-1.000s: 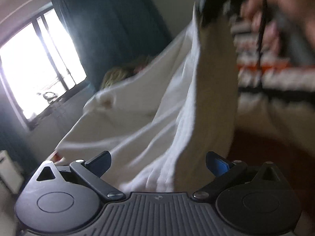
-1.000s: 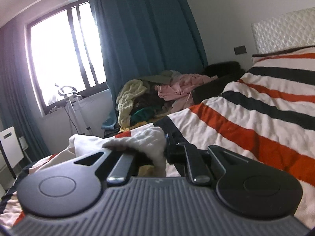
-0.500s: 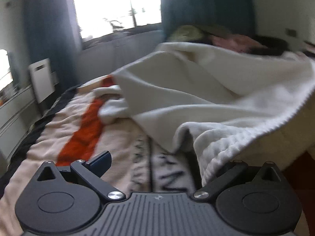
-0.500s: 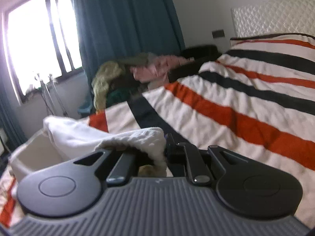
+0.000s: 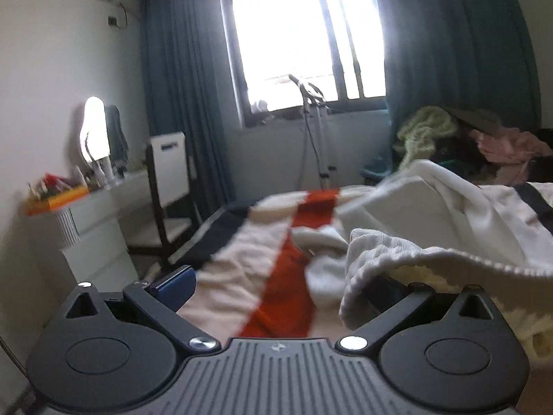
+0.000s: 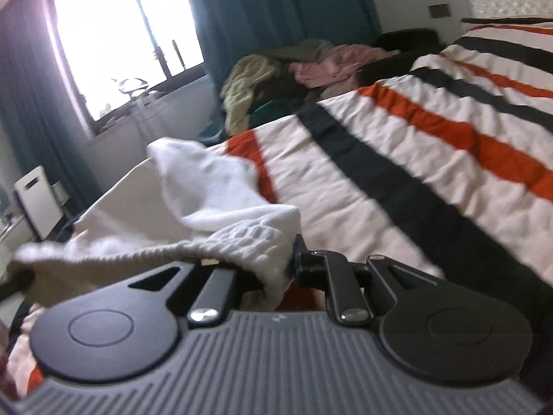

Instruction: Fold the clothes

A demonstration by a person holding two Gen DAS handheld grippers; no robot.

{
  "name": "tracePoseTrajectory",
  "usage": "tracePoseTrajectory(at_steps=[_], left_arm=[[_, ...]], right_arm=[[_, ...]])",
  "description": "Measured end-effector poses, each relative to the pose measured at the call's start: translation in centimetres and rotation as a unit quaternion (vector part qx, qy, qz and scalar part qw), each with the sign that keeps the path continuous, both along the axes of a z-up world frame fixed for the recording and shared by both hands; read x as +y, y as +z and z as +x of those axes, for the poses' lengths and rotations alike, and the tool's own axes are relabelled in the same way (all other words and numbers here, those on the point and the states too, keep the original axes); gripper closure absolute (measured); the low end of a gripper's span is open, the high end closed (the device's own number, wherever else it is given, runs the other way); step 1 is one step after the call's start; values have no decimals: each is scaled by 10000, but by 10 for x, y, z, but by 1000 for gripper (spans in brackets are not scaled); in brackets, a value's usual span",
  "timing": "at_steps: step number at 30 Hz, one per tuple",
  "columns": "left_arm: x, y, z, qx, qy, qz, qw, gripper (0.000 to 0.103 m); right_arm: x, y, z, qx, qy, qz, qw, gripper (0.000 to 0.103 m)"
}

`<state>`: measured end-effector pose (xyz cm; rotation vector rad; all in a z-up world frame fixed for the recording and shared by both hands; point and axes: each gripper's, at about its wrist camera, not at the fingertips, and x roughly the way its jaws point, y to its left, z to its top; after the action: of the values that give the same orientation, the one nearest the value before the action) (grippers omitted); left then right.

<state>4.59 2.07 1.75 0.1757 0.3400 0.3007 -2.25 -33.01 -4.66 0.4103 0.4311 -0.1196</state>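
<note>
Since a second ago the white garment [image 5: 432,214] has dropped from hanging in the air to lying on the striped bedspread [image 6: 397,159].

Largest is the bedspread, banded in cream, orange and black, with the garment crumpled across its near end toward the window [image 5: 304,34]. A pile of other clothes [image 6: 287,69] sits beyond the bed's far side by the dark curtain [image 6: 276,7]. The right gripper [image 6: 276,266] is clenched on the garment's ribbed hem, which bunches between its fingers. The left gripper [image 5: 276,287] is spread wide and grips nothing; the hem drapes over its right finger, while the blue-padded left finger [image 5: 174,285] is bare.
</note>
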Motion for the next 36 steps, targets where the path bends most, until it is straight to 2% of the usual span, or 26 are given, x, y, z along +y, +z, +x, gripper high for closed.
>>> tracePoseTrajectory(at_steps=[2,4,6,10,14,17,20,22,23,27,30,33,34,36], left_arm=[[10,12,4,-50,37,90,9999,0],[22,15,10,78,113,46,9999,0],[35,11,17,373,209,-33,9991,0],[54,-20,23,947,177,6,9953,0],[74,-30,24,1526,154,-667,9859,0],[79,-25,14,1634,-17,-842,9830,0],[84,-19,-1,1720,-263,-1119,9784,0],[88,-17,-10,1731,-322,-1285,9759,0],[91,-17,-13,1747,-334,-1390,9742,0],[101,-20,-16,1853,-354,-1904,9634,0],[98,-28,-9,2026,-400,-2045,9568,0],[91,-34,-3,2068,-423,-1954,9577,0],[89,-36,-2,2071,-436,-1948,9577,0],[87,-37,-1,2069,-470,-1978,9570,0]], right_arm=[[14,1,-5,-108,197,5,9997,87],[26,3,-9,-171,426,-9,9989,83],[36,3,-9,-135,657,-19,9977,81],[47,1,-7,279,984,-377,9940,77],[58,-2,-5,702,1301,-746,9862,70],[54,-4,-9,912,1346,-833,9832,59],[45,-11,-4,1044,1151,-500,9866,47],[38,-15,-1,1128,1012,-263,9881,24],[35,-17,1,1170,942,-144,9886,21],[24,-30,9,1394,729,520,9862,22],[35,-33,12,1354,685,141,9883,22],[58,-29,12,1138,1069,-710,9852,21],[67,-29,13,1091,1307,-950,9808,21],[92,-30,8,976,1730,-1774,9639,21]])
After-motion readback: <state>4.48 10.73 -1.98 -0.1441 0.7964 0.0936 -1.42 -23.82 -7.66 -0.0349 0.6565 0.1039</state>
